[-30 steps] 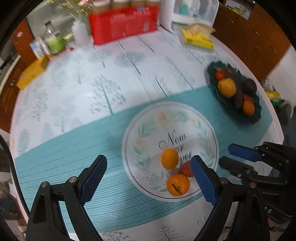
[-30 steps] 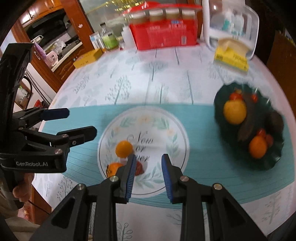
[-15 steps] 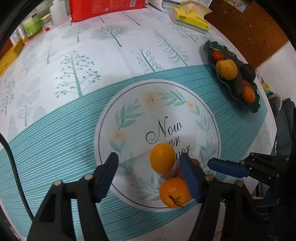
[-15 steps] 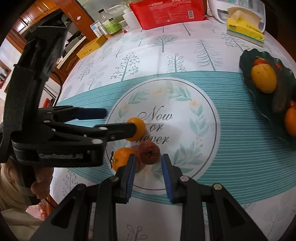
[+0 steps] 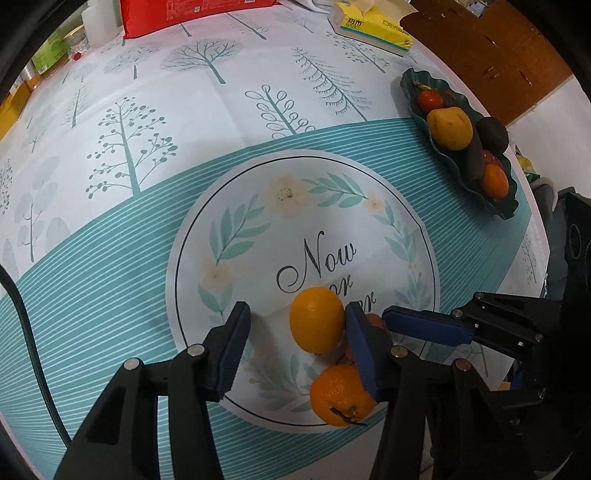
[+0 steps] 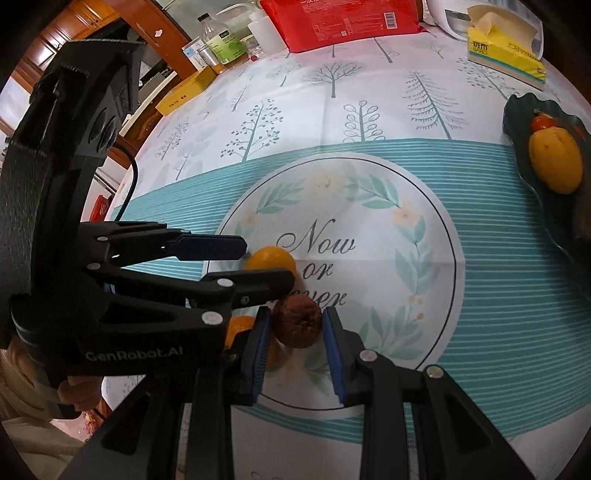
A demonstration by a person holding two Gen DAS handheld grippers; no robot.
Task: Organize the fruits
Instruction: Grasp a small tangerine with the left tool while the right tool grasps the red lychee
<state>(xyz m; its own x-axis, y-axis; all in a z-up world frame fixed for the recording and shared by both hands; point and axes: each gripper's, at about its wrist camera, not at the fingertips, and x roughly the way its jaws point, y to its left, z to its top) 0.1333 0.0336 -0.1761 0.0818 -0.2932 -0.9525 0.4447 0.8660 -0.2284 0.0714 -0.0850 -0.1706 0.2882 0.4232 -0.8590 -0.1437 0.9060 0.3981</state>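
Orange (image 5: 316, 319) upright between closing left tool (image 5: 295, 343).

A home dining room, by its furnishings. A round table wears a printed tablecloth (image 5: 207, 122) of trees around a "Now or never" wreath. At 12 o'clock lie a red pack (image 6: 343, 22) and bottles (image 6: 221, 40); at 1 o'clock a yellow tissue box (image 6: 506, 55); at 2 o'clock a green fruit dish (image 5: 417, 88). Wooden cabinets (image 6: 92, 14) stand at 10 o'clock.
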